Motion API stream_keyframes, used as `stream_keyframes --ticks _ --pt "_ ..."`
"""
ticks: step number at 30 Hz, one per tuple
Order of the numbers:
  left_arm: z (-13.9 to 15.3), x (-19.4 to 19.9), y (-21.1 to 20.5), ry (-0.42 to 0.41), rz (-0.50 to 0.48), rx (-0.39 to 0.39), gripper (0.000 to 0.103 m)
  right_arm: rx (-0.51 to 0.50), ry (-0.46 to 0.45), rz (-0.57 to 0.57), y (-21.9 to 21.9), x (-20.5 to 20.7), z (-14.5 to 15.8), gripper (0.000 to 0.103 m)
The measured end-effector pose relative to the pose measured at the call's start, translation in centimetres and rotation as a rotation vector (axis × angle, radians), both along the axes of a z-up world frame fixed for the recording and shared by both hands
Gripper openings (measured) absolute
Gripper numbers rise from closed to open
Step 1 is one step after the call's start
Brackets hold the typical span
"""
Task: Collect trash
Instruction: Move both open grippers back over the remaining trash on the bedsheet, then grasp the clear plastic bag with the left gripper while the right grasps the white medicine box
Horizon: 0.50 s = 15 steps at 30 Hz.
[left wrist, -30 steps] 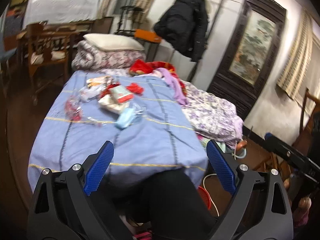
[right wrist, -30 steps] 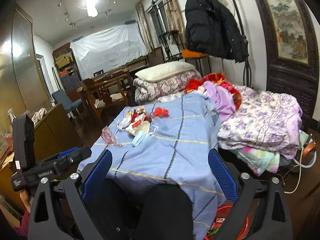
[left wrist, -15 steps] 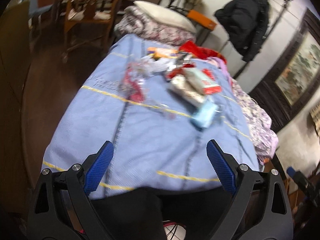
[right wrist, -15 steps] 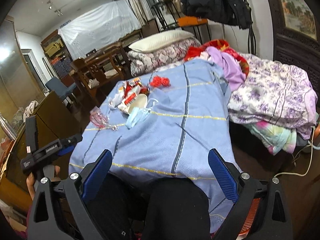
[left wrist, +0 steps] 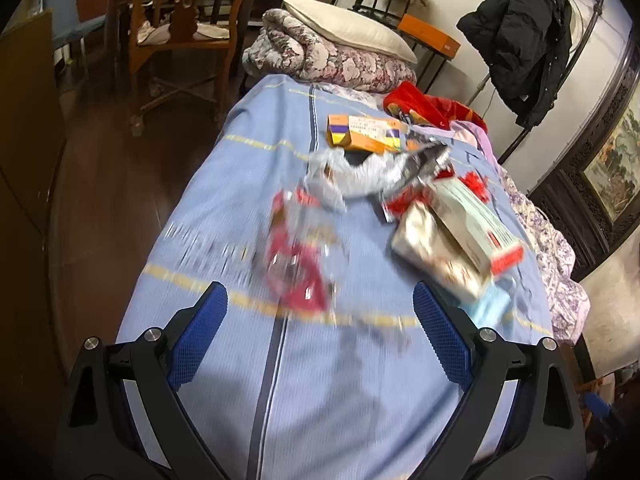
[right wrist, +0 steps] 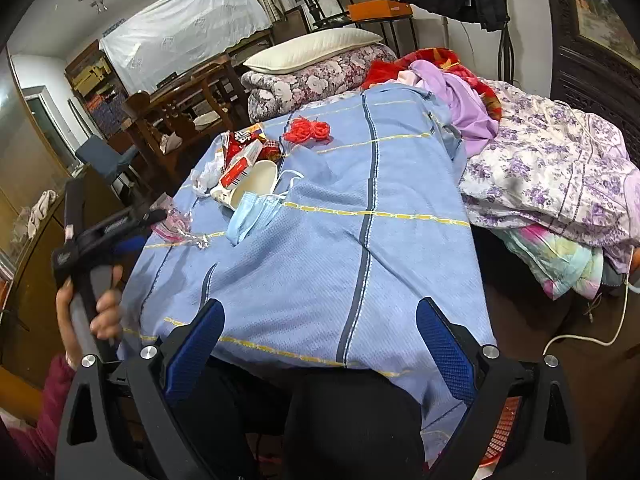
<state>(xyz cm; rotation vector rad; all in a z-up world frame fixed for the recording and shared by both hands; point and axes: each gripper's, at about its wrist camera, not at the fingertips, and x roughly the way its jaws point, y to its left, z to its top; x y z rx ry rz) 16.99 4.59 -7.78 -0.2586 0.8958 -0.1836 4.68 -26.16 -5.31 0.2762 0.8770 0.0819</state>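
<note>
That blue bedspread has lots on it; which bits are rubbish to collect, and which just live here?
Rubbish: clear red wrapper, blue face mask, orange carton, red-and-white box, grey plastic bag.

Just there: pillow, floral quilt, black coat, wooden chair.

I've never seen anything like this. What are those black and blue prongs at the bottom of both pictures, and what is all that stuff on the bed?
No robot here: a person holds two hand-held grippers, each carrying a camera looking along its fingers. One picture comes from the left gripper, the other from the right gripper. Both are open and hold nothing. The right view also shows the person's hand gripping the left tool. On the blue bedspread lies litter: a face mask, a clear red wrapper, an orange box and other packaging.
</note>
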Motion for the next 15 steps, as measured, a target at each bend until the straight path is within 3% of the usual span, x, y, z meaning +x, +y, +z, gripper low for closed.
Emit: stream_keyframes --ticks 8,15 --pt "-3.1 3.2 -1.2 0.014 0.022 0.095 0.089 -0.03 0.014 0.009 0.8 1.7 -0.4 0.095" --pt "-3.1 2.7 -1.3 -0.008 0.001 0.099 0.089 -0.019 0.0 0.055 2.7 4.9 -0.4 0.095"
